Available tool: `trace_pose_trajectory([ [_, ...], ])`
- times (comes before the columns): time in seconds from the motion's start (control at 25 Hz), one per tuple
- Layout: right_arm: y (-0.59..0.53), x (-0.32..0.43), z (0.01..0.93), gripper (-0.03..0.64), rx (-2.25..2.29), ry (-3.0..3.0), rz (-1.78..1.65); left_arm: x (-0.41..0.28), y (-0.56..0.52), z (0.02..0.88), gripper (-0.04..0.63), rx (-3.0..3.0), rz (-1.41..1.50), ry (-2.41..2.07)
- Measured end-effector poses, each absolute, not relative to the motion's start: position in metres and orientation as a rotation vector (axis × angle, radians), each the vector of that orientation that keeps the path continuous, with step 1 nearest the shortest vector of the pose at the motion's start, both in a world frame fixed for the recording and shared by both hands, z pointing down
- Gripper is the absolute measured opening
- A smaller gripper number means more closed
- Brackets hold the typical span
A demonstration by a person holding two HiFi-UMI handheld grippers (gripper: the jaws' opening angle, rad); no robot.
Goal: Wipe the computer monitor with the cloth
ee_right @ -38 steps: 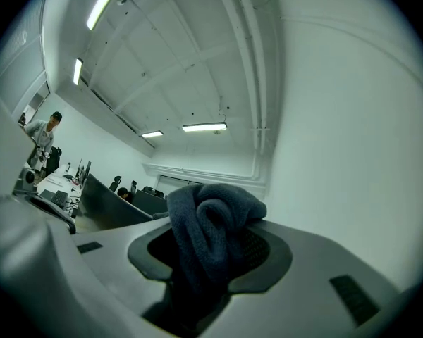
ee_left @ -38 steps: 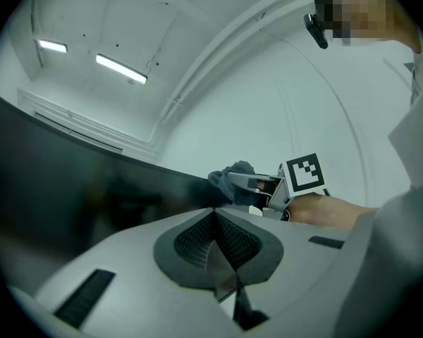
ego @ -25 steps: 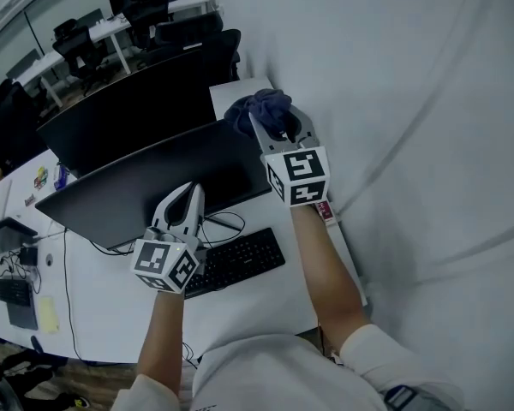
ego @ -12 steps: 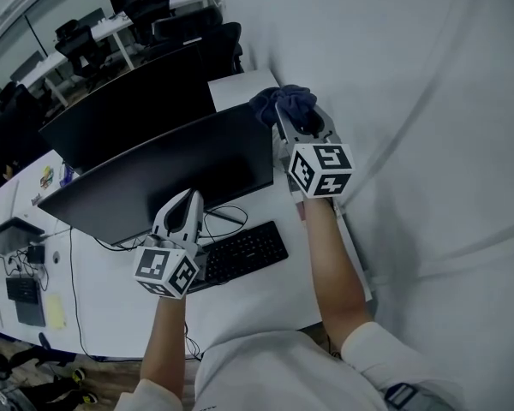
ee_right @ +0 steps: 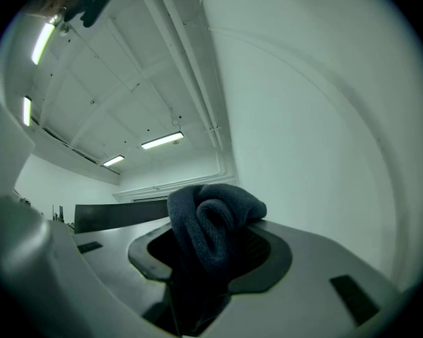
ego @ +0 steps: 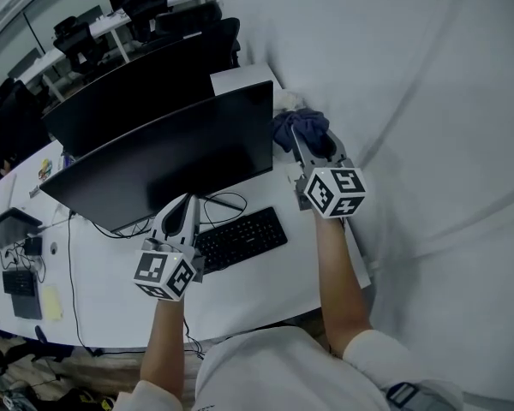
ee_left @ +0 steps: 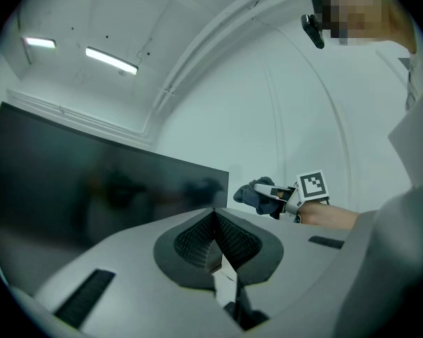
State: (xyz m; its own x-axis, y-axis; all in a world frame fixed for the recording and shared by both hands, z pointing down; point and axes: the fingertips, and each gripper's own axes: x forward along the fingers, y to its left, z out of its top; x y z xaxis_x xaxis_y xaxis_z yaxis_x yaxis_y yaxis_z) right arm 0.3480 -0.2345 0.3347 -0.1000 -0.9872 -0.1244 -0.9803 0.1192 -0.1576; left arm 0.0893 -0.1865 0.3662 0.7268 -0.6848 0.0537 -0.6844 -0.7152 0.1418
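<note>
The cloth [ego: 300, 127] is a dark blue, knitted-looking rag bunched into a soft, rolled wad, and it is clamped between the jaws of the right tool [ego: 311, 144]. In the right gripper view a thick fold of the cloth [ee_right: 213, 220] bulges up out of the right tool [ee_right: 210, 255] and the rest hangs down between the pads. It is held just to the right of the right edge of the computer monitor [ego: 176, 157], up near its top corner. From the left gripper view a thin gap shows between the cloth [ee_left: 252, 194] and the screen's edge [ee_left: 92, 189]. The monitor is wide, black and switched off, with faint reflections on its glass, and it stands on a white table [ego: 265, 289]. A black keyboard [ego: 240, 238] lies on the near side of its stand. The left tool [ego: 184, 208] hovers low in front of the screen, left of the keyboard. Its jaws [ee_left: 213, 215] are pressed together with nothing between them. A second dark monitor [ego: 128, 88] stands on the far side.
</note>
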Motion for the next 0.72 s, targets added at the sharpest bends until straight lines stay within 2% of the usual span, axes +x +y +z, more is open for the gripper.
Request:
trace_pose_trajectory([
  [0.32, -0.120, 0.268, 0.356, 0.175, -1.852, 2.330, -0.076, 0.034, -0.131, 0.373, 0.011, 2.740, -0.021, -1.158],
  [0.72, 0.015, 0.163, 0.384, 0.175, -1.744, 2.455, -0.180, -0.048, -0.008, 0.383, 0.011, 2.696, -0.029, -1.204],
])
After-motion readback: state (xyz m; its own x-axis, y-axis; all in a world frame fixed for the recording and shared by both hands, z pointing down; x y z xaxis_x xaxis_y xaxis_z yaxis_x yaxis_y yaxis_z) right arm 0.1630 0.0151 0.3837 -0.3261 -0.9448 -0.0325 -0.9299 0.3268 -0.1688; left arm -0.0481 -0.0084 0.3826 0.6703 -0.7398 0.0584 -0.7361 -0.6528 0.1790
